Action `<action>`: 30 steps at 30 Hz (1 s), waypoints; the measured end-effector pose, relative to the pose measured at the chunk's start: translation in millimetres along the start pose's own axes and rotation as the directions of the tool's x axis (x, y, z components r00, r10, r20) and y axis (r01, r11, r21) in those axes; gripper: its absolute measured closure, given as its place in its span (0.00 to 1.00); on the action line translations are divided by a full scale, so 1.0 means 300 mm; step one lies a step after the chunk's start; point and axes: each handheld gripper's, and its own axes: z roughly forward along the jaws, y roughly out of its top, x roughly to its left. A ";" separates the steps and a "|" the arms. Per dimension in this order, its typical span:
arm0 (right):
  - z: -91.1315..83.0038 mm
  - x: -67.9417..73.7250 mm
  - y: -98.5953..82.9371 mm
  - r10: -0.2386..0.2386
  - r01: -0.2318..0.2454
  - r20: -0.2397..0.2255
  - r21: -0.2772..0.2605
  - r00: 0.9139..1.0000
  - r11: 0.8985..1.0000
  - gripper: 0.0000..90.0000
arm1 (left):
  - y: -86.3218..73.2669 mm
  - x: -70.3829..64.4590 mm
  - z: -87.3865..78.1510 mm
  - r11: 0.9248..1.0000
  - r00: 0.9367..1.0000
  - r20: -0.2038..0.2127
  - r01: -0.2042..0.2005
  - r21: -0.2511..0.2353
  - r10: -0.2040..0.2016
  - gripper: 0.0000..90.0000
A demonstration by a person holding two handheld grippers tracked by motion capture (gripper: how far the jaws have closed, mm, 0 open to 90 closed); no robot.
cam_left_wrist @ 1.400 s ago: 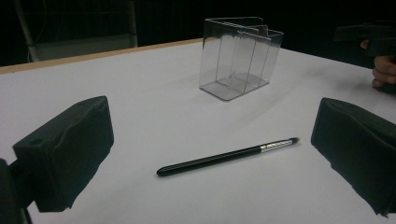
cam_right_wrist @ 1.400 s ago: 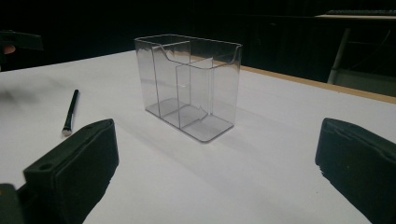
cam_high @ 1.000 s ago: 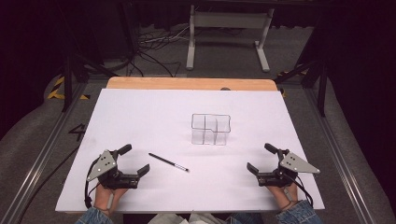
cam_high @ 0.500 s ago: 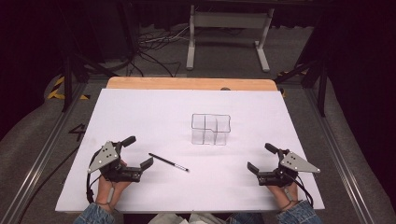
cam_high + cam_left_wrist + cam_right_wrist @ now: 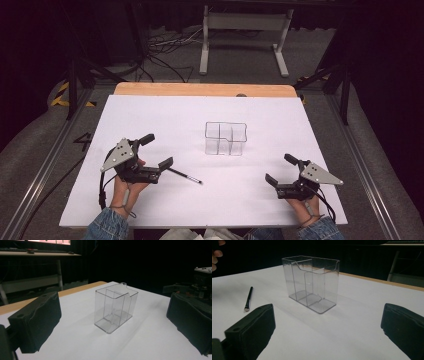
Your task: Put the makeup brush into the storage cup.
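A clear plastic organizer (image 5: pixel 226 138) with several compartments stands upright and empty on the white sheet, mid-table. A thin black brush-like stick (image 5: pixel 184 175) lies flat to its front left. My left gripper (image 5: pixel 156 151) is open just left of the stick, its near jaw close to the stick's end; whether they touch I cannot tell. Through its jaws I look at the organizer (image 5: pixel 115 307). My right gripper (image 5: pixel 281 169) is open at the front right, apart from everything. Its view holds the organizer (image 5: pixel 312 285) and the stick (image 5: pixel 248 300) between wide jaws.
The white sheet (image 5: pixel 165 115) covers the table, with a wooden edge (image 5: pixel 200 89) at the far side. Beyond it are a metal stand (image 5: pixel 245 30) and cables on the floor. The other gripper (image 5: pixel 200 282) appears at the right of the left gripper view.
My left gripper has moved forward and a little right, toward the stick's near end. The right gripper, the organizer and the stick have stayed put.
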 end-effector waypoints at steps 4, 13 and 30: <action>0.000 0.000 0.000 -0.001 0.001 -0.001 0.000 1.000 1.000 0.00 | 0.016 -0.007 0.034 1.000 1.000 0.023 -0.006 0.017 0.005 0.00; 0.000 0.000 0.000 -0.001 0.001 -0.005 -0.001 1.000 1.000 0.00 | 0.043 -0.019 0.077 1.000 0.998 0.061 -0.012 0.023 0.010 0.00; 0.000 0.002 -0.002 -0.002 0.002 -0.004 0.006 1.000 1.000 0.00 | 0.133 -0.028 0.112 0.970 0.988 0.128 -0.116 0.212 0.091 0.01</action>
